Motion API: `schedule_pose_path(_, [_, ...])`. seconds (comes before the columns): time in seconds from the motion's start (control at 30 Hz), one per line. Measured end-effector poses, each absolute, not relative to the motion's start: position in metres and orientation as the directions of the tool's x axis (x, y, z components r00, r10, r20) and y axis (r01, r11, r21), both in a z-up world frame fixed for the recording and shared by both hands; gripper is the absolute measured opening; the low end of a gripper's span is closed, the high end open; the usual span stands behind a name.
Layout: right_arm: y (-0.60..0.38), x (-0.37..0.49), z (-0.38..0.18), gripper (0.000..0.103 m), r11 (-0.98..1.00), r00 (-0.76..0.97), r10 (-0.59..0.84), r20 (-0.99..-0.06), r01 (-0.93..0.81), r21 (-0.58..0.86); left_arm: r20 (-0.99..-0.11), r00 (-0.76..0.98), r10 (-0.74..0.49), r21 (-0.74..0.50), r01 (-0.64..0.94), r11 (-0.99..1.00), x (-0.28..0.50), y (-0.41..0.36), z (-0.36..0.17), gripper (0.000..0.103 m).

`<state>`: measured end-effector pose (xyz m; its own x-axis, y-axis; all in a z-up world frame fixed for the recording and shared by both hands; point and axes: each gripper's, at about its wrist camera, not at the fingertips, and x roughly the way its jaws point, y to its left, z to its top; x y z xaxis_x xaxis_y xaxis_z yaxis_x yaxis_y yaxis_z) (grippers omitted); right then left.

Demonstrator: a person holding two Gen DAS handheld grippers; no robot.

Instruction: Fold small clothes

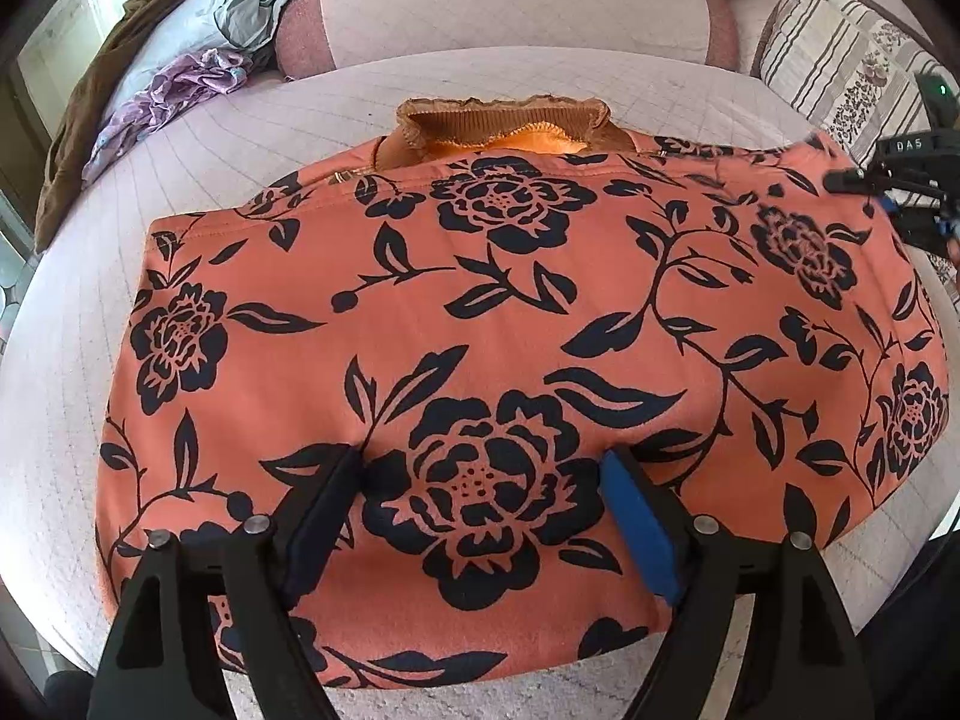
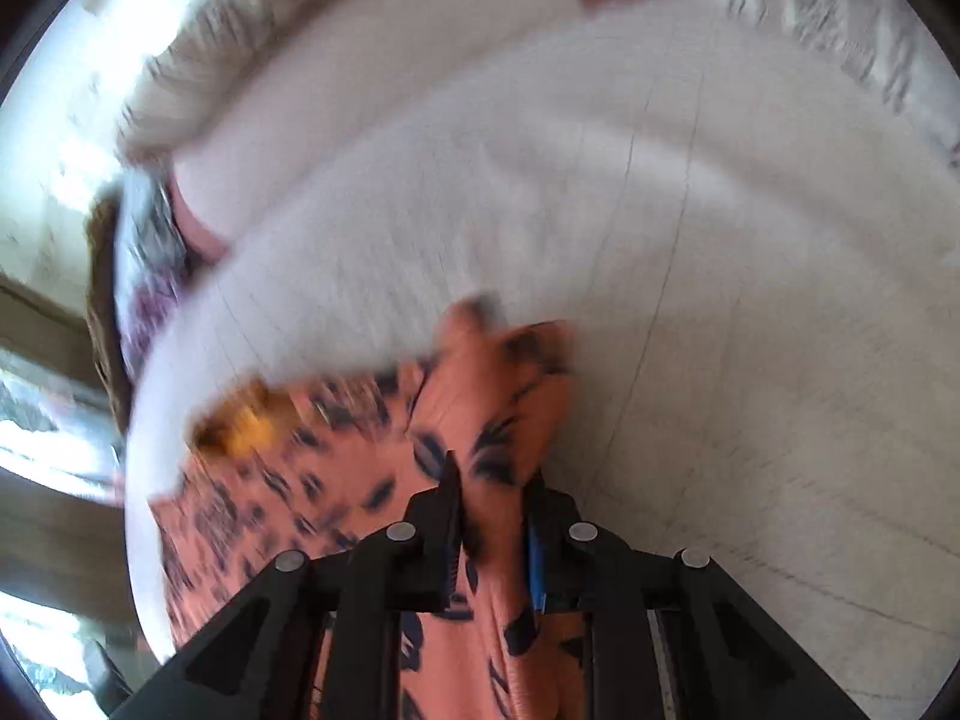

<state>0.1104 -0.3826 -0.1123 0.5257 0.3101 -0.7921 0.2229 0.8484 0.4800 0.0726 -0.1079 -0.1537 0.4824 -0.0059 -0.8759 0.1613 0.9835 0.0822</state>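
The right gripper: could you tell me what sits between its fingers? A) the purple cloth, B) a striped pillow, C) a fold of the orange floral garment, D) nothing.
C: in the right wrist view, the right gripper has a bunched fold of the orange floral garment running up between its two fingers, though motion blur hides how firmly it is clamped.

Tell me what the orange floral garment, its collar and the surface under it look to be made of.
Orange floral garment: soft matte fabric, probably fleece or brushed knit; it drapes thickly without shine.
Collar: ribbed knit, brown-orange, with visible ridges and a frilled edge.
Surface underneath: pale quilted cloth, matte, with stitched grid lines, likely a padded cover.
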Motion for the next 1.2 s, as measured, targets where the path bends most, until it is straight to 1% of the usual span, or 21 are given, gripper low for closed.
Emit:
schedule_pose_path(0.03, [-0.389, 0.108, -0.114, 0.018, 0.835, 0.537, 0.295, -0.790, 0.257, 0.487, -0.875, 0.485, 0.000, 0.088, 0.160, 0.983, 0.072, -0.109, -0.154, 0.084])
schedule_pose_path(0.07, [-0.393, 0.108, -0.123, 0.020, 0.828, 0.512, 0.278, -0.812, 0.301, 0.473, -0.874, 0.486, 0.006, 0.095, 0.158, 0.983, 0.072, -0.109, -0.154, 0.084])
schedule_pose_path(0.1, [-0.395, 0.108, -0.141, 0.023, 0.833, 0.445, 0.255, -0.858, 0.350, 0.429, -0.874, 0.485, 0.005, 0.093, 0.158, 0.983, 0.072, -0.109, -0.154, 0.084])
schedule_pose_path(0.13, [-0.396, 0.105, -0.145, 0.026, 0.828, 0.444, 0.261, -0.857, 0.353, 0.436, -0.875, 0.484, -0.001, 0.086, 0.159, 0.984, 0.072, -0.108, -0.154, 0.084])
schedule_pose_path(0.2, [-0.397, 0.087, -0.134, 0.057, 0.822, 0.482, 0.221, -0.848, 0.376, 0.427, -0.877, 0.480, -0.005, 0.084, 0.164, 0.983, 0.072, -0.109, -0.154, 0.085])
schedule_pose_path(0.23, [-0.396, 0.079, -0.127, 0.077, 0.821, 0.501, 0.202, -0.842, 0.382, 0.424, -0.878, 0.479, -0.003, 0.086, 0.164, 0.983, 0.072, -0.109, -0.155, 0.085])
schedule_pose_path(0.3, [-0.389, 0.052, -0.101, 0.077, 0.811, 0.587, 0.201, -0.784, 0.349, 0.469, -0.880, 0.476, 0.000, 0.086, 0.159, 0.983, 0.073, -0.109, -0.154, 0.085])
schedule_pose_path(0.37, [-0.377, 0.029, -0.084, 0.077, 0.811, 0.622, 0.245, -0.744, 0.289, 0.509, -0.882, 0.470, 0.002, 0.085, 0.155, 0.984, 0.075, -0.110, -0.154, 0.085])
schedule_pose_path(0.47, [-0.341, -0.013, -0.067, 0.077, 0.769, 0.647, 0.398, -0.650, 0.152, 0.622, -0.887, 0.461, -0.010, 0.072, 0.160, 0.985, 0.077, -0.108, -0.151, 0.085])
schedule_pose_path(0.53, [-0.320, -0.030, -0.080, 0.077, 0.733, 0.615, 0.484, -0.623, 0.104, 0.672, -0.892, 0.451, -0.037, 0.035, 0.150, 0.988, 0.076, -0.102, -0.144, 0.085])
schedule_pose_path(0.57, [-0.313, -0.034, -0.095, 0.077, 0.721, 0.586, 0.510, -0.630, 0.108, 0.684, -0.888, 0.456, -0.057, 0.006, 0.135, 0.991, 0.072, -0.097, -0.138, 0.085])
schedule_pose_path(0.6, [-0.309, -0.034, -0.122, 0.077, 0.718, 0.542, 0.508, -0.670, 0.163, 0.677, -0.874, 0.479, -0.080, -0.025, 0.120, 0.992, 0.065, -0.090, -0.131, 0.085])
schedule_pose_path(0.63, [-0.312, -0.035, -0.140, 0.073, 0.723, 0.523, 0.478, -0.706, 0.222, 0.654, -0.862, 0.500, -0.090, -0.038, 0.113, 0.993, 0.060, -0.084, -0.127, 0.085])
schedule_pose_path(0.67, [-0.319, -0.040, -0.153, 0.072, 0.680, 0.551, 0.483, -0.680, 0.253, 0.688, -0.852, 0.516, -0.081, -0.032, 0.104, 0.994, 0.054, -0.078, -0.125, 0.085])
schedule_pose_path(0.73, [-0.326, -0.052, -0.144, 0.073, 0.617, 0.606, 0.482, -0.633, 0.279, 0.736, -0.866, 0.498, -0.031, 0.008, 0.076, 0.997, 0.050, -0.066, -0.136, 0.085])
schedule_pose_path(0.8, [-0.324, -0.067, -0.124, 0.074, 0.611, 0.655, 0.473, -0.590, 0.239, 0.755, -0.893, 0.449, -0.007, 0.025, 0.064, 0.998, 0.054, -0.058, -0.153, 0.087])
schedule_pose_path(0.87, [-0.317, -0.086, -0.116, 0.076, 0.598, 0.674, 0.480, -0.561, 0.216, 0.772, -0.880, 0.474, -0.009, 0.018, 0.052, 0.998, 0.052, -0.054, -0.149, 0.087])
schedule_pose_path(0.97, [-0.312, -0.108, -0.140, 0.076, 0.581, 0.632, 0.476, -0.612, 0.296, 0.758, -0.881, 0.473, -0.015, 0.007, 0.045, 0.999, 0.054, -0.057, -0.140, 0.087])
schedule_pose_path(1.03, [-0.318, -0.118, -0.163, 0.076, 0.568, 0.605, 0.453, -0.654, 0.370, 0.735, -0.876, 0.482, -0.003, 0.025, 0.052, 0.998, 0.057, -0.060, -0.137, 0.087])
schedule_pose_path(1.1, [-0.331, -0.119, -0.167, 0.076, 0.521, 0.637, 0.449, -0.626, 0.382, 0.763, -0.874, 0.486, 0.004, 0.031, 0.047, 0.998, 0.060, -0.061, -0.135, 0.087])
schedule_pose_path(1.2, [-0.345, -0.108, -0.162, 0.076, 0.545, 0.655, 0.393, -0.646, 0.400, 0.737, -0.879, 0.477, -0.007, 0.008, 0.030, 1.000, 0.067, -0.061, -0.135, 0.087])
